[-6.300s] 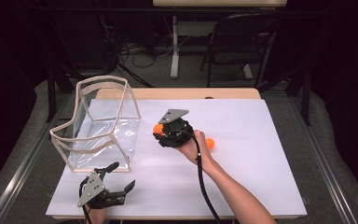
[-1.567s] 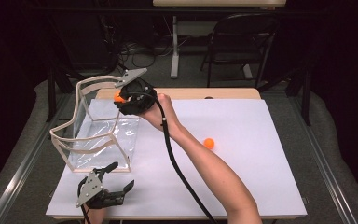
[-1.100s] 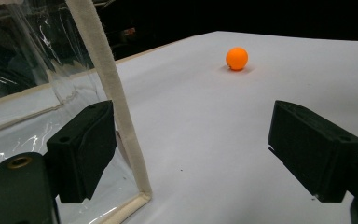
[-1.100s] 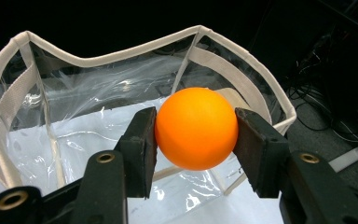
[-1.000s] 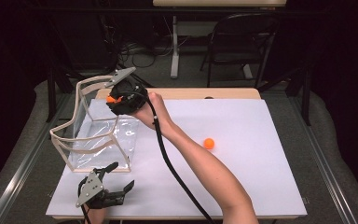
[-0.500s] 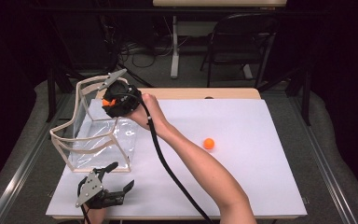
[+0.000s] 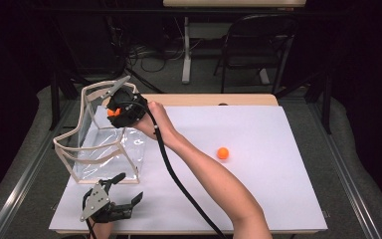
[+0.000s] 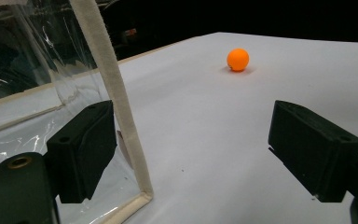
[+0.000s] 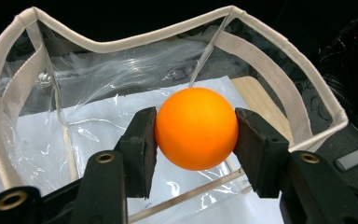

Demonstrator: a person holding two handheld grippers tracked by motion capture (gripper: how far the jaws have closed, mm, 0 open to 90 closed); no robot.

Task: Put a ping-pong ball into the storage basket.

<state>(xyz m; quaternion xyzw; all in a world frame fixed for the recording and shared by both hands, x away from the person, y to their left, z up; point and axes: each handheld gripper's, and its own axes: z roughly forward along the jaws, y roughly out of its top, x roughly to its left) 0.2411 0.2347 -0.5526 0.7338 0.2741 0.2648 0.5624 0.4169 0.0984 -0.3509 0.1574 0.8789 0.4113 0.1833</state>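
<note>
I hold a small orange ball (image 9: 196, 128) pinched in my right gripper (image 9: 195, 135) above the clear cream-trimmed plastic bag (image 9: 279, 77); release comes next, left gripper (image 8: 193, 154) spread idle

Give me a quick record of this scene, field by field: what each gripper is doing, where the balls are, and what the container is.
right gripper: shut on held orange ball, above the bag's open top
left gripper: open, holding nothing, near the table's front edge beside the bag
container: clear plastic bag with cream trim, standing open
loose orange ball: on the white table, apart from the bag
</note>
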